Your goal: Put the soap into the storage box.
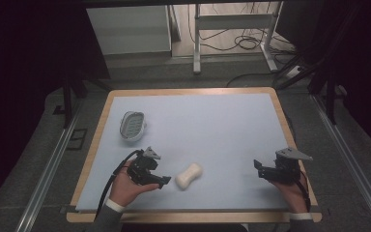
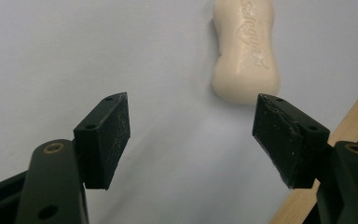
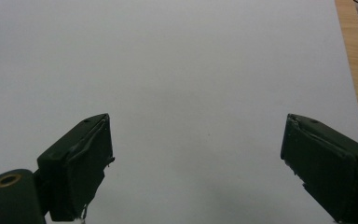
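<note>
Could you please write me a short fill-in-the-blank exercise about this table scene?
1. The bar of soap lies nearest the ____ hand-held gripper.
2. The jaws of the right hand-held gripper stand ____, nothing between them.
3. The soap dish holds ____ soap.
4. The mat covering the table is light ____.

Missing words: left; open; no; blue

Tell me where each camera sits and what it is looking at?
High view: above the person's side, looking forward and down on the table; both hands, the left gripper and right gripper show.
Left gripper view: rides the left gripper, open jaws toward the soap.
Right gripper view: rides the right gripper, open jaws over bare mat.
Shared: high and left gripper views both show the soap.
</note>
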Motion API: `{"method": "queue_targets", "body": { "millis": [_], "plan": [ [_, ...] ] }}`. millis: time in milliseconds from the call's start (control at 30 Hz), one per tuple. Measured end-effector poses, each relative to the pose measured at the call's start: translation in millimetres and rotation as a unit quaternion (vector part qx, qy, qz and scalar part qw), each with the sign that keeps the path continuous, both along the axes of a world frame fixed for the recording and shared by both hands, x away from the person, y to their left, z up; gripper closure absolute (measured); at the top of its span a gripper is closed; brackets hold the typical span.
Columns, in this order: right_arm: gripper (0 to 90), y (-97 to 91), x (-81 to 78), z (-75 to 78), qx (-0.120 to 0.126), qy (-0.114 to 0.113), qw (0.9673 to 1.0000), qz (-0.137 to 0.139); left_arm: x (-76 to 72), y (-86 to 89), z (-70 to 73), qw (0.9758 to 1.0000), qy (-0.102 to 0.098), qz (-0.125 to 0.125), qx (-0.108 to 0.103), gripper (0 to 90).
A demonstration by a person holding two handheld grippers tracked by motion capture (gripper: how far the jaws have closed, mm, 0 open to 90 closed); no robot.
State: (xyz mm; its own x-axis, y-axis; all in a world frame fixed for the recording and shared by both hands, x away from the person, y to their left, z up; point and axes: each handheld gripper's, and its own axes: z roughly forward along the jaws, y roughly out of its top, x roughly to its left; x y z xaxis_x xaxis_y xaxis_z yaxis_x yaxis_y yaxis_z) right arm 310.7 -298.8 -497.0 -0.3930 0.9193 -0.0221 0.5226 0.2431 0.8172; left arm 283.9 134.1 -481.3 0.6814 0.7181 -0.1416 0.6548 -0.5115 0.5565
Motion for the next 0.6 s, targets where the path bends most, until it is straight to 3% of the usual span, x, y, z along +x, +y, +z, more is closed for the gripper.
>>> {"method": "queue_targets", "body": {
  "millis": [600],
  "plan": [
    [9.1, 2.4, -1.2, 1.9, 0.001, -0.002, 1.0, 0.003, 1.2, -29.6, -2.2, 0.9997, 0.004, -0.025, 0.004, 28.2]
  ]
}}
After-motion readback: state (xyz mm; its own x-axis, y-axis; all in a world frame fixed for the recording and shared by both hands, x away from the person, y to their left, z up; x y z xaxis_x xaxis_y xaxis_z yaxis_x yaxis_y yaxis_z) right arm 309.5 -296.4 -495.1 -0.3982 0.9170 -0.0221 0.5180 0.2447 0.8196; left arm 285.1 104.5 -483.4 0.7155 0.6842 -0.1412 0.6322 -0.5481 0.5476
